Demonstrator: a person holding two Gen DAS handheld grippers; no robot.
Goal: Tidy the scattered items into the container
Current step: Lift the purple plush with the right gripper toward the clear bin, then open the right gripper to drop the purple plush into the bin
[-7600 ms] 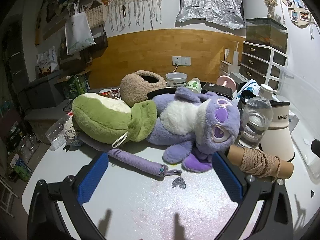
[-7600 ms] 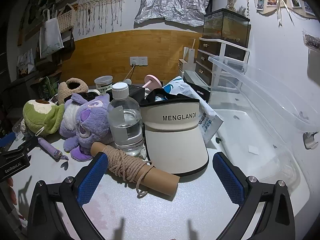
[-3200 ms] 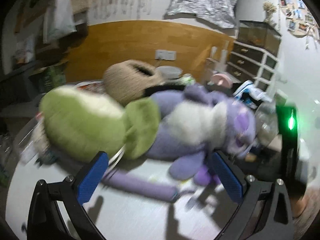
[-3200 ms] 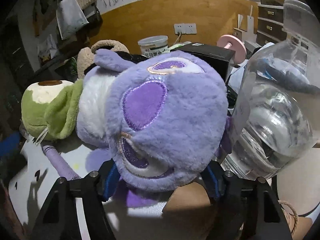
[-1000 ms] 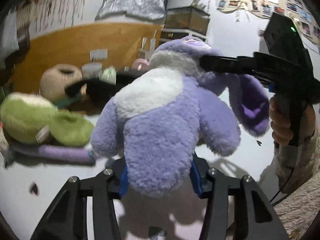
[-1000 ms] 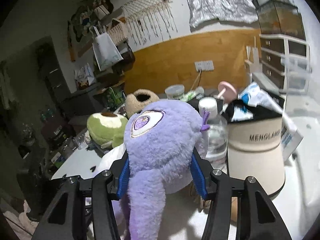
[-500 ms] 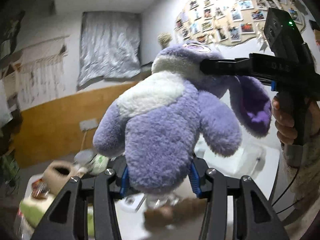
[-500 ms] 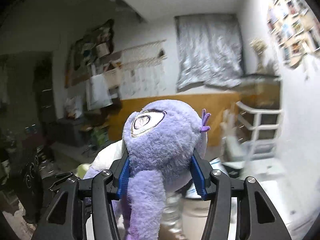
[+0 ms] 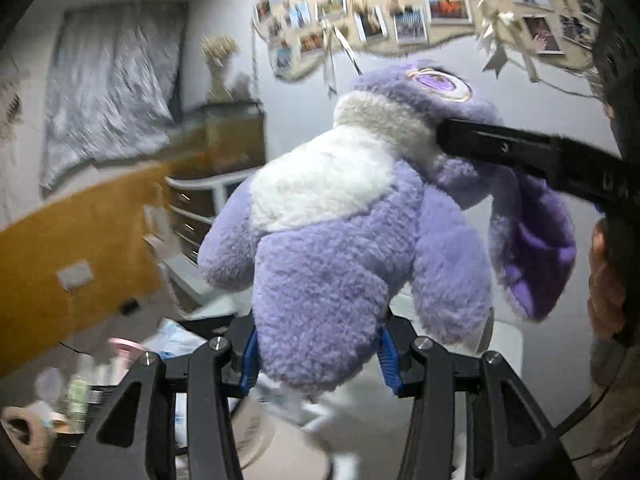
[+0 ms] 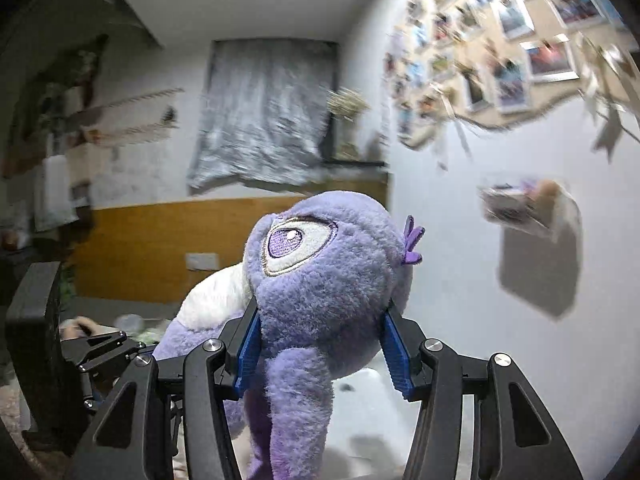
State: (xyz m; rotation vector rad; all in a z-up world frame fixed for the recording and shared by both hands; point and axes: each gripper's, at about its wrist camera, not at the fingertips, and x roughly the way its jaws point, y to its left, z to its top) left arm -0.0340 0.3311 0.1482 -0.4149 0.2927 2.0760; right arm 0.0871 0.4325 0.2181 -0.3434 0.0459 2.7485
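A purple plush toy [image 9: 344, 240] with a white chest is held up in the air between two claws, well above the cluttered tabletop [image 9: 132, 364], which shows only as a blur at the lower left of the left wrist view. The left claw [image 9: 318, 356] is clamped on the toy's lower body, its blue pads [image 9: 250, 360] pressed into the fur on either side. The right claw [image 10: 322, 344] is clamped on the toy's head [image 10: 328, 276], just below a large embroidered eye [image 10: 298, 242]; one long purple ear [image 10: 298, 412] hangs down between its arms. In the left wrist view the right claw's black finger [image 9: 516, 152] reaches in from the right edge and presses into the head, with the person's right hand [image 9: 608, 280] on the handle. Behind the toy are a white wall with pinned photos [image 10: 516, 28], a wooden wall panel [image 10: 160, 248] and a silver sheet [image 10: 264, 120]. A pale shape under the toy may be the container, but it is too blurred to tell.
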